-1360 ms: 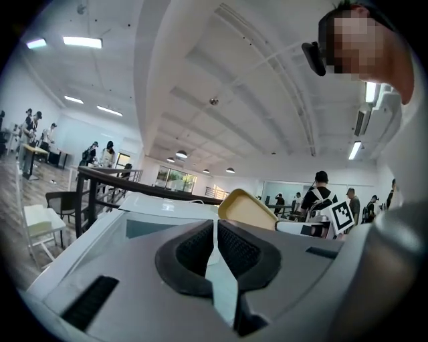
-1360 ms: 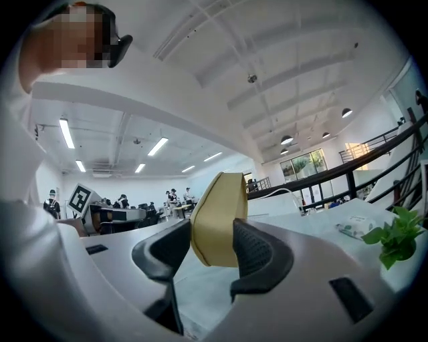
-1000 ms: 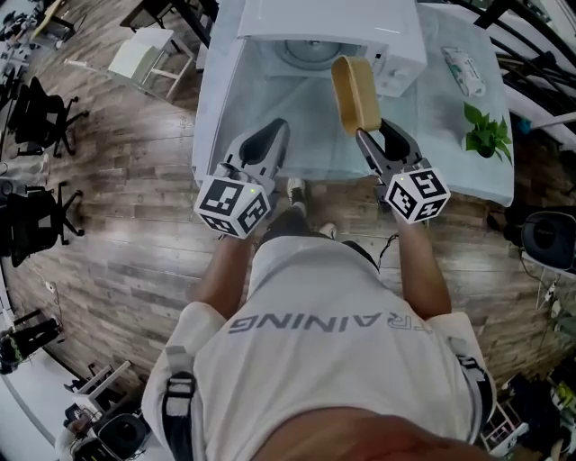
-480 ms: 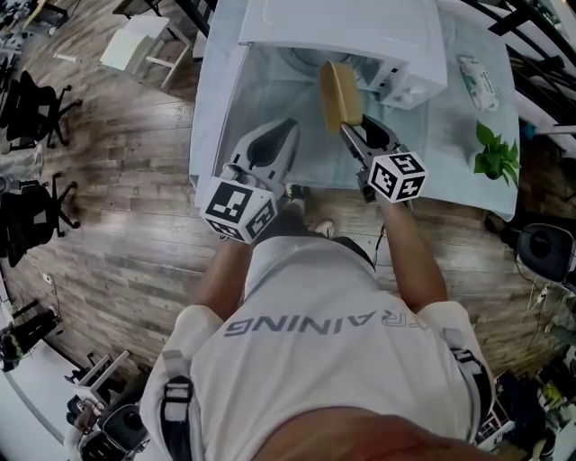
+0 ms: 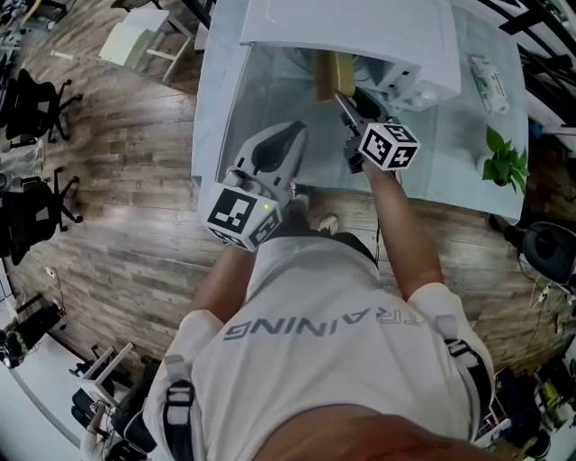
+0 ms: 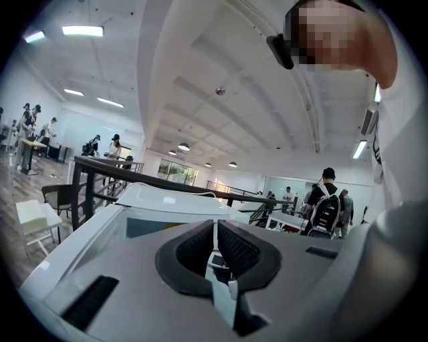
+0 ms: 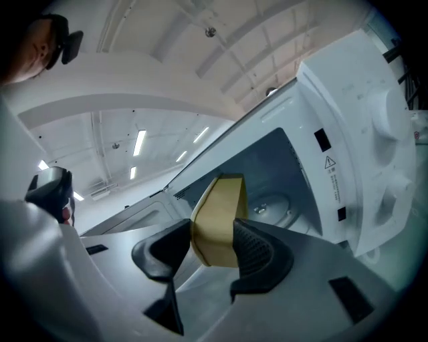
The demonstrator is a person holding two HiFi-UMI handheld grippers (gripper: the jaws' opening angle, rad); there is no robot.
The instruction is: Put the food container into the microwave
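Here right gripper (image 7: 212, 248) clamps the tan food container (image 7: 219, 214) at the open microwave (image 7: 354, 147); left gripper (image 6: 215, 250) closed, empty; shirt (image 5: 324, 360) shows "RAINING".

The right gripper (image 5: 343, 101) has pushed the food container (image 5: 326, 76) into the microwave (image 5: 360, 27) mouth.

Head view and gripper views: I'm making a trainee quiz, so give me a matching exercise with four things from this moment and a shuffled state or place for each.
Things:
1. food container
2. microwave
3. left gripper
4. potted plant

States or places:
A. jaws together, nothing between them
B. door open, cavity showing
C. near the right end of the table
D. clamped in the right gripper, at the microwave's opening

Pairs: 1-D, 2-B, 3-A, 4-C
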